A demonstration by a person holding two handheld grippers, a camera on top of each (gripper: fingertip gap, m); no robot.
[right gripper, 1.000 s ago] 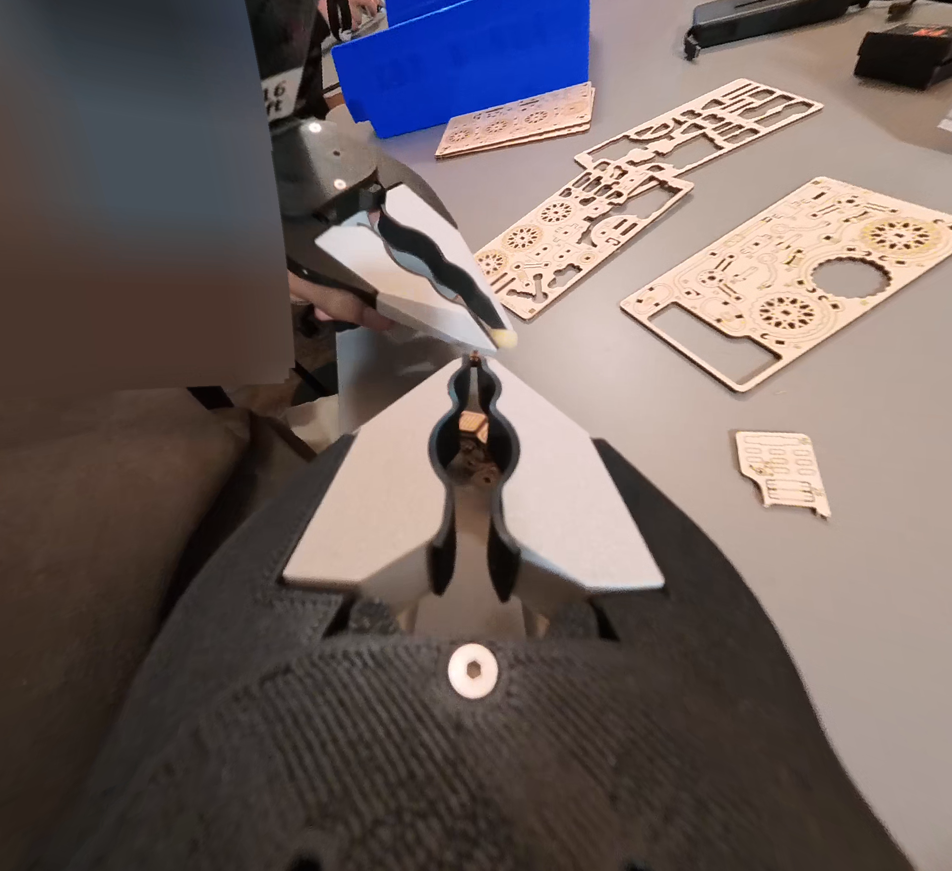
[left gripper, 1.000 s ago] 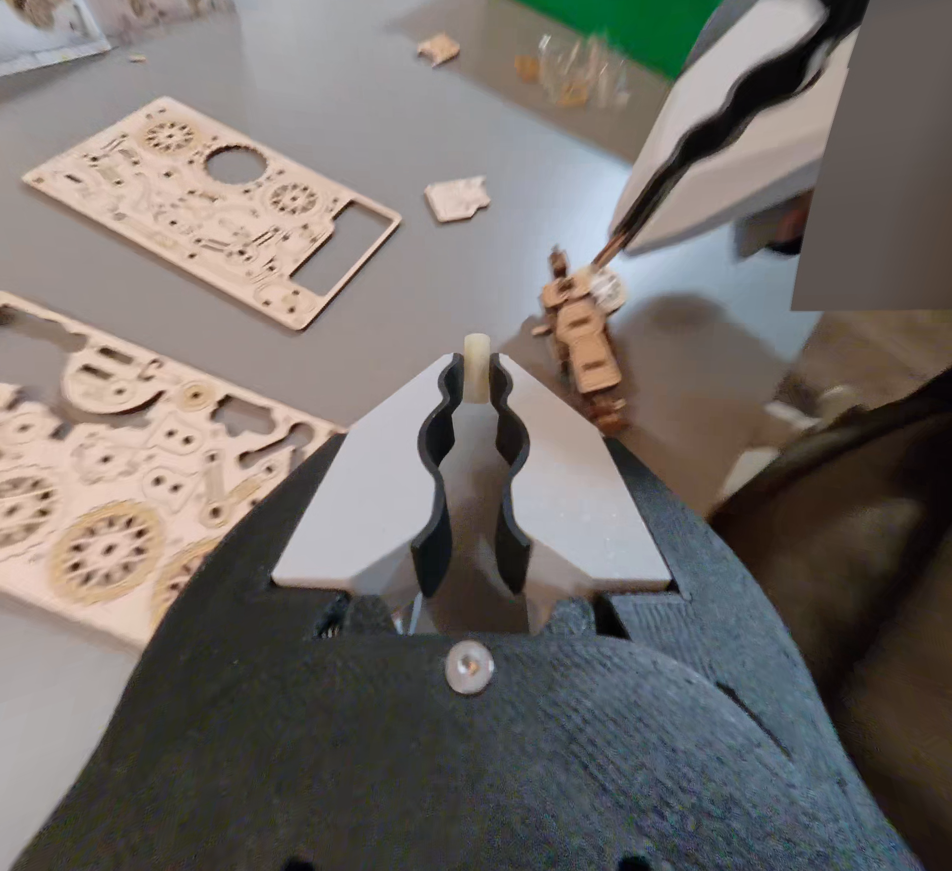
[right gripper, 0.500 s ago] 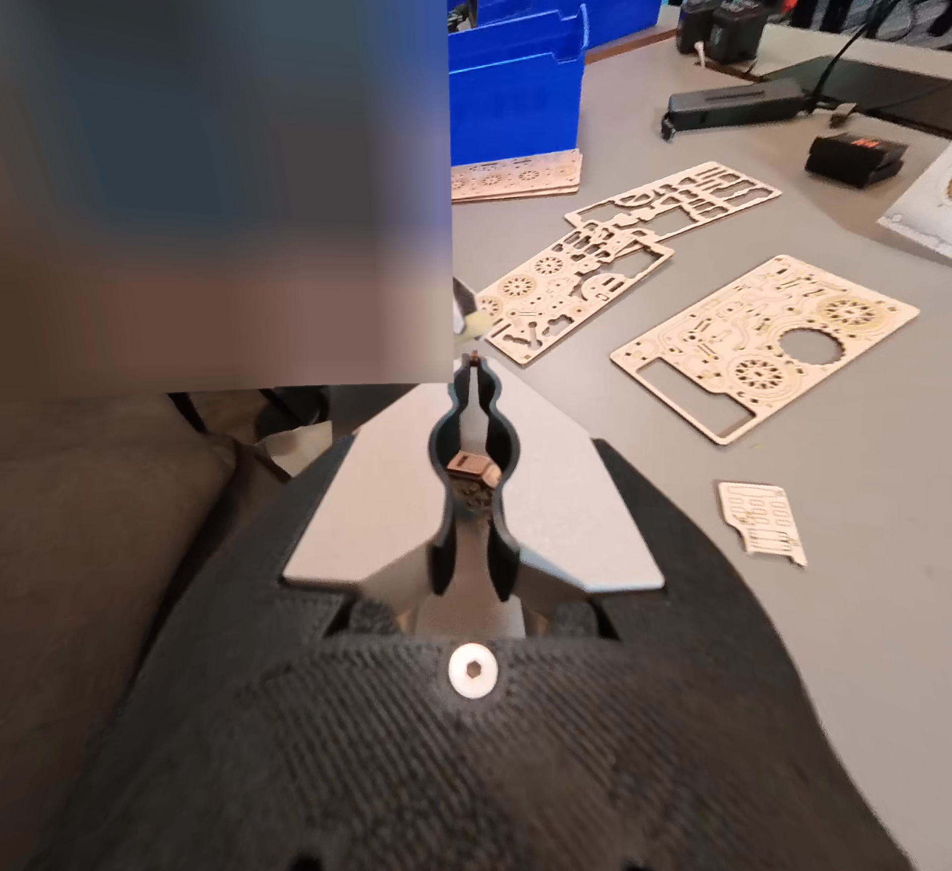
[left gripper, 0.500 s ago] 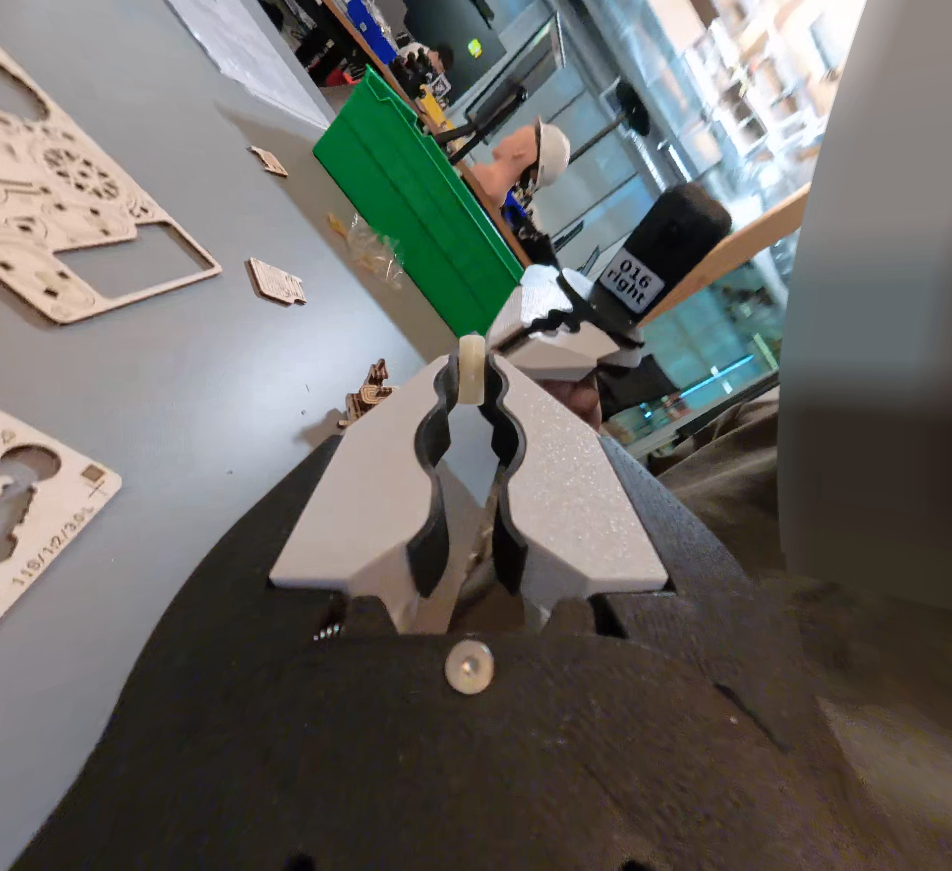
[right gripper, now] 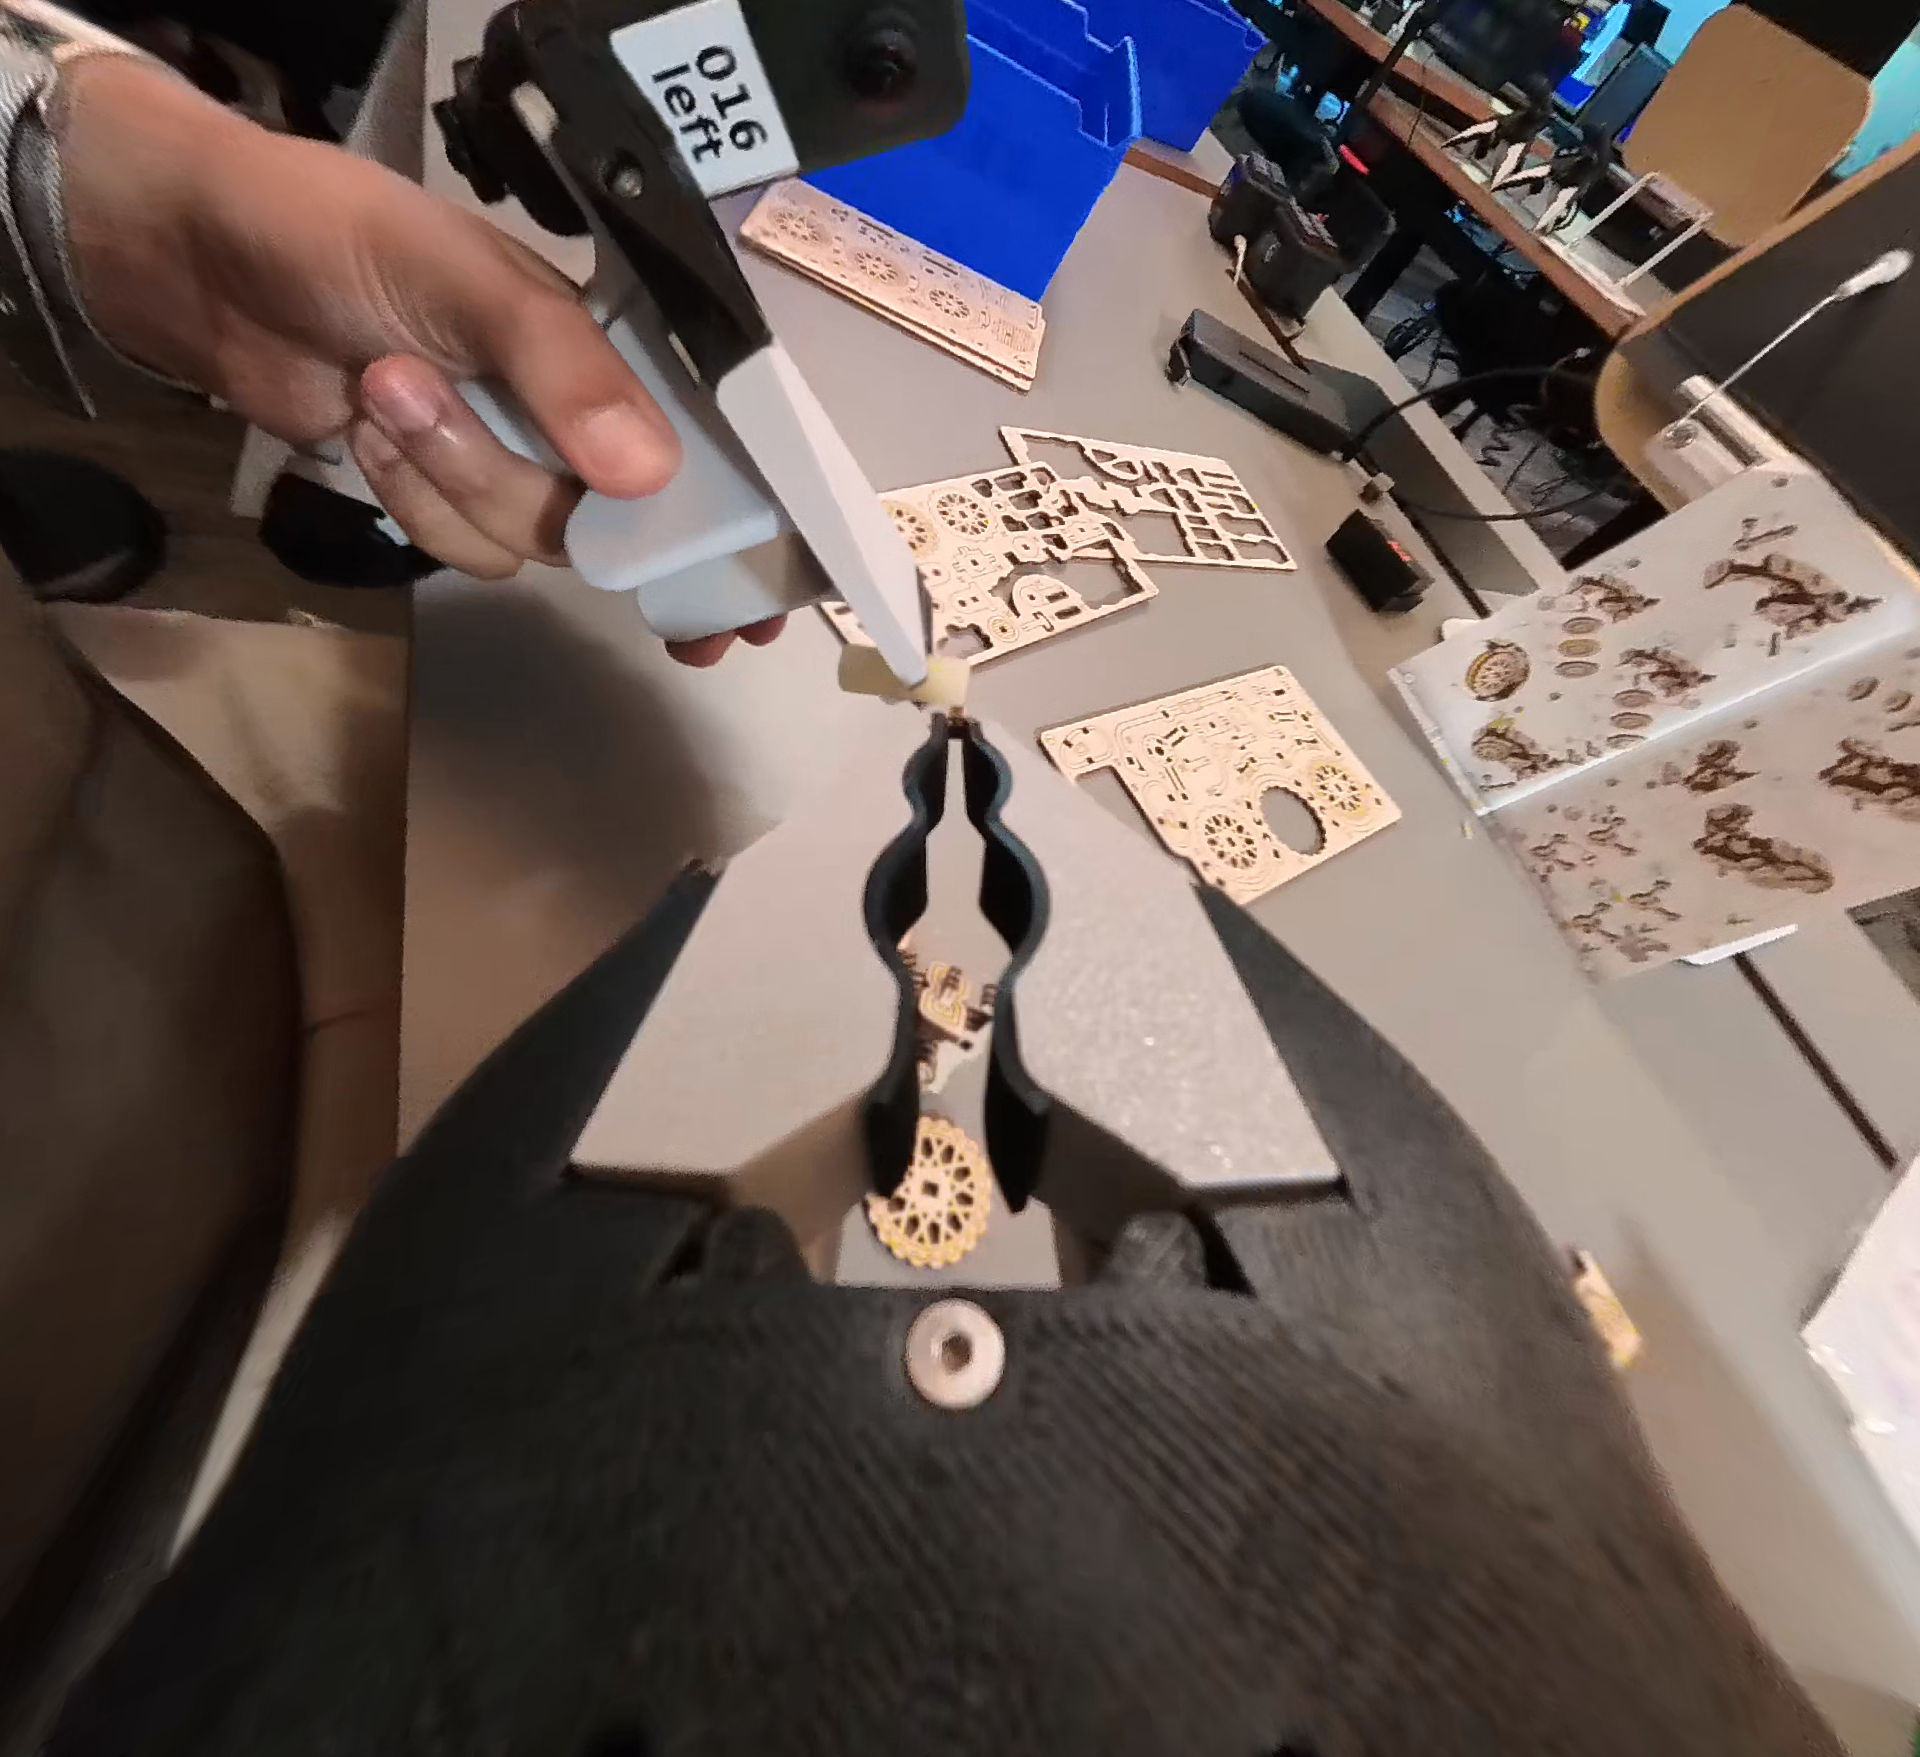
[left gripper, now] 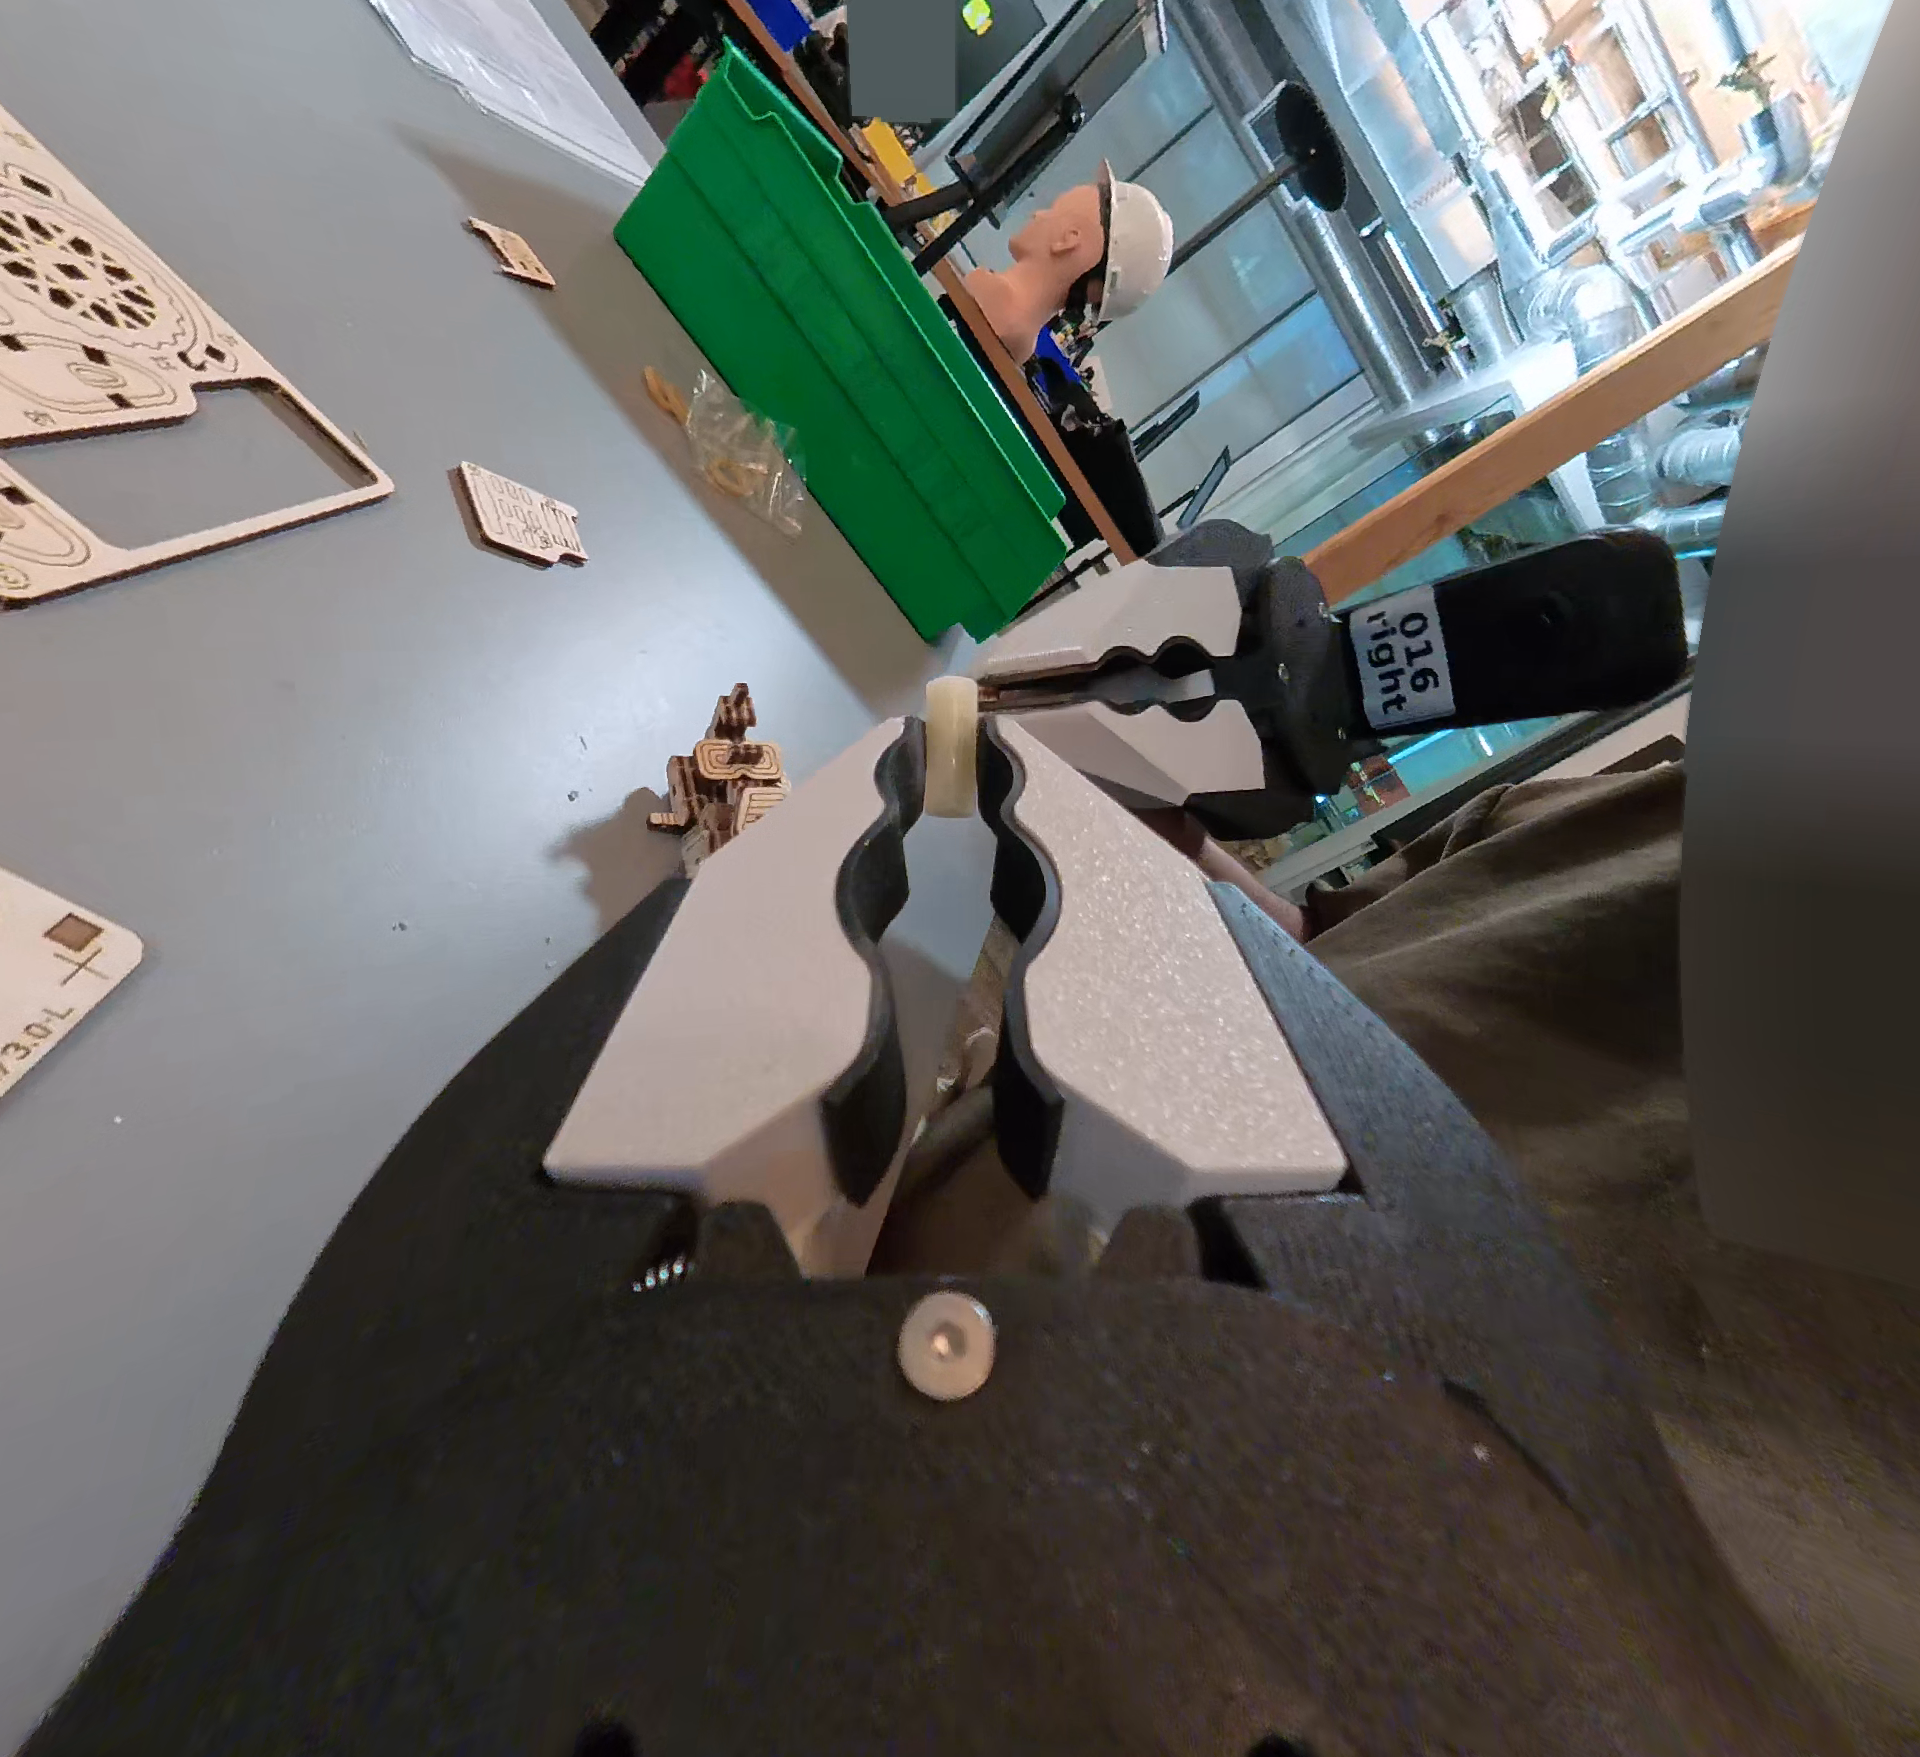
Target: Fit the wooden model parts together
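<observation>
My left gripper is shut on a small cream block and is held above the grey table. My right gripper comes in from the right, shut on a thin wooden pin whose tip touches the block. In the right wrist view my right gripper points its pin tip at the cream block in the left gripper, which a hand holds. A small wooden assembly stands on the table, also seen between the right jaws beside a wooden gear.
Flat wooden part sheets lie across the table, with a small cut piece and a clear bag of parts. A green bin, blue bins, black devices and printed sheets stand farther off. My two grippers' fingertips are within a few centimetres of each other. Left tips and right tips are each some 12 cm from the wooden gear.
Both grippers have risen off the table and come together tip to tip. The right gripper has left the wooden assembly, which stays on the table. The left gripper still holds the cream block.
</observation>
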